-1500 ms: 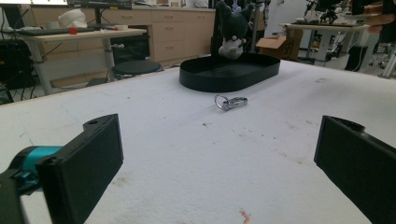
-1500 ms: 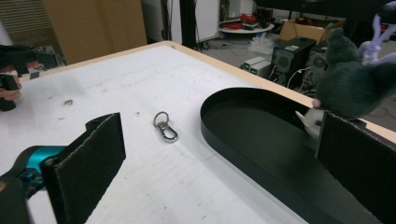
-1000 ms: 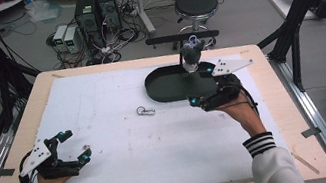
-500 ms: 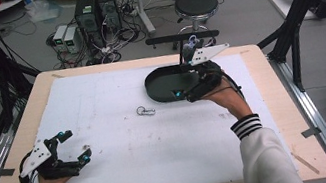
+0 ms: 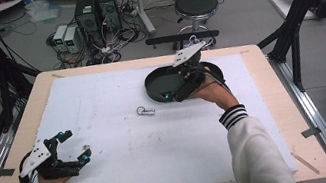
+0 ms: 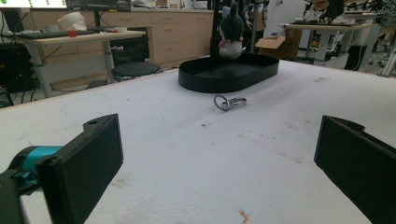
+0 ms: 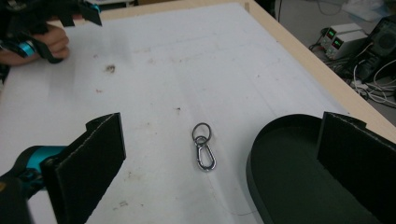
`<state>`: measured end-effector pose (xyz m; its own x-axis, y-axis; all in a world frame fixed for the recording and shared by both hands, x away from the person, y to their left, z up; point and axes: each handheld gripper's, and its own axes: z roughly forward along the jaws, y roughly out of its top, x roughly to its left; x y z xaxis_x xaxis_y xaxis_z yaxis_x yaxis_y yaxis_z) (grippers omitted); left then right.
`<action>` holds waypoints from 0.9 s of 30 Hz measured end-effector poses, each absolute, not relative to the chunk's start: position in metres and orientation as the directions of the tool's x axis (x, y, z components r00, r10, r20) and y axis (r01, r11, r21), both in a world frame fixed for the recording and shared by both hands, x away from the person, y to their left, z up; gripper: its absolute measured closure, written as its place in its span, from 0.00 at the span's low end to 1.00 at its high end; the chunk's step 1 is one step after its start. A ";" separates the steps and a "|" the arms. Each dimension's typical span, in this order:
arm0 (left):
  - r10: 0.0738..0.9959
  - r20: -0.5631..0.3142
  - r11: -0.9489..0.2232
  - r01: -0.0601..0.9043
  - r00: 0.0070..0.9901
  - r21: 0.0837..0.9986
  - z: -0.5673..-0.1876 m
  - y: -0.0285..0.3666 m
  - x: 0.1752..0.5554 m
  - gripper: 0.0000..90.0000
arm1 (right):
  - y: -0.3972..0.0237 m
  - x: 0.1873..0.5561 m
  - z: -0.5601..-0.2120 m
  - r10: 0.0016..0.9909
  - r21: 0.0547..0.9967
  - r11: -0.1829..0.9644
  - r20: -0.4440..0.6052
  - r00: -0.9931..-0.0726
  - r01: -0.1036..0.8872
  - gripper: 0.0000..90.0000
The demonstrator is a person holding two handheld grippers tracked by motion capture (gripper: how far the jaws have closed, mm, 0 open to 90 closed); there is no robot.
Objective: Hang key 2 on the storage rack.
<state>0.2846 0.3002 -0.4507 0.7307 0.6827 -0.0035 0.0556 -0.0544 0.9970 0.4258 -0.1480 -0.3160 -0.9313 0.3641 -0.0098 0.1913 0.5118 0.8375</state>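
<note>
In the high view, the right gripper point(image 5: 170, 95) is held over the near-left rim of the black oval tray point(image 5: 155, 85), its jaws spread wide and holding nothing. The keyring clip point(image 5: 145, 111) lies on the white mat point(image 5: 103, 107), just beside the tray and apart from it. The left gripper point(image 5: 75, 146) is rested near the mat's front-left corner, jaws also wide and empty, well apart from the clip.

In the left gripper view, a plush toy point(image 6: 231, 29) is seen standing in the tray, with the clip flat on the mat in front of the tray wall. If the clip is dropped in carelessly, the toy may be knocked or the clip may land against it.

In the right gripper view, the clip is seen between the two wide jaws but ahead of them, ring end pointing away, with the tray rim close beside the right jaw. The main risk is judged to be the flat, thin metal: it may be slid along the mat or pinched by one ring alone and let swing. The tray could also be struck and shifted by that near jaw on descent.
</note>
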 end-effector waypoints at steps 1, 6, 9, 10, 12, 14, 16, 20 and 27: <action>0.682 -0.003 -0.055 0.056 0.731 0.997 -0.451 0.300 0.285 0.02 | -0.146 0.427 -0.317 0.356 0.832 0.522 -0.013 -0.934 0.187 0.01; 0.682 -0.007 -0.050 0.056 0.731 0.997 -0.451 0.300 0.285 0.02 | -0.135 0.438 -0.321 0.329 0.819 0.544 -0.008 -0.944 0.183 0.01; 0.682 -0.004 -0.053 0.055 0.732 0.997 -0.451 0.300 0.285 0.02 | -0.128 0.443 -0.323 0.316 0.813 0.554 -0.008 -0.949 0.178 0.01; 0.682 -0.005 -0.053 0.056 0.731 0.997 -0.451 0.300 0.285 0.02 | -0.126 0.444 -0.324 0.314 0.811 0.556 -0.004 -0.949 0.180 0.01; 0.682 -0.005 -0.051 0.055 0.731 0.997 -0.451 0.300 0.285 0.02 | -0.121 0.446 -0.326 0.304 0.799 0.576 -0.011 -0.953 0.175 0.01; 0.682 -0.005 -0.051 0.055 0.731 0.997 -0.451 0.300 0.285 0.02 | -0.117 0.448 -0.328 0.298 0.799 0.574 0.003 -0.955 0.181 0.01; 0.682 -0.007 -0.050 0.056 0.731 0.997 -0.451 0.300 0.285 0.02 | -0.112 0.451 -0.331 0.291 0.789 0.588 0.000 -0.957 0.179 0.01; 0.682 -0.006 -0.050 0.056 0.731 0.997 -0.451 0.300 0.285 0.02 | -0.101 0.455 -0.336 0.271 0.773 0.610 0.000 -0.963 0.172 0.01; 0.682 -0.004 -0.050 0.052 0.731 0.997 -0.451 0.300 0.284 0.02 | -0.081 0.462 -0.346 0.238 0.751 0.642 -0.005 -0.971 0.154 0.01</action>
